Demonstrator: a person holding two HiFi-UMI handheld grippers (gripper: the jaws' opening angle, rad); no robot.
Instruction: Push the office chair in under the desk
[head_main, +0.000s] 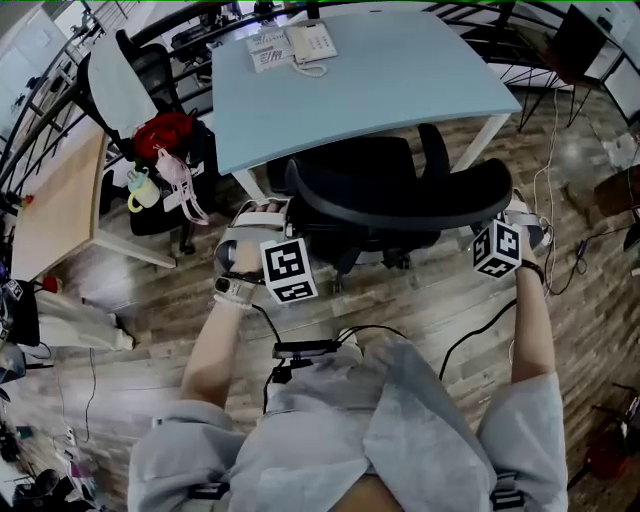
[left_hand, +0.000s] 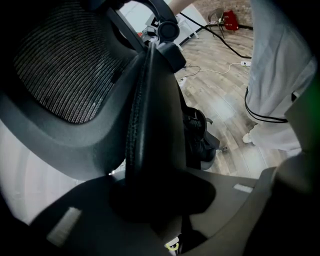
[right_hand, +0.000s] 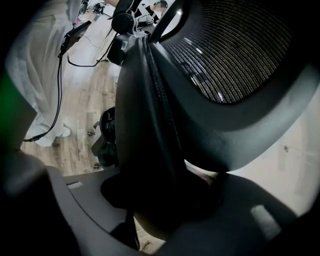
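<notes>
Gripper views showed the left gripper (head_main: 272, 212) and right gripper (head_main: 512, 212) each clamped on the mesh backrest (left_hand: 65, 75) rim, while only the head view showed the office chair (head_main: 350, 165) mid-frame, seat partly under the desk (head_main: 400, 70).

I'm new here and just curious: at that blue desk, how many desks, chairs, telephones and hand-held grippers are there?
blue desk: 1
black office chair: 1
telephone: 1
Hand-held grippers: 2, the left hand-held gripper and the right hand-held gripper, each clamped on the chair's backrest
Total: 5
</notes>
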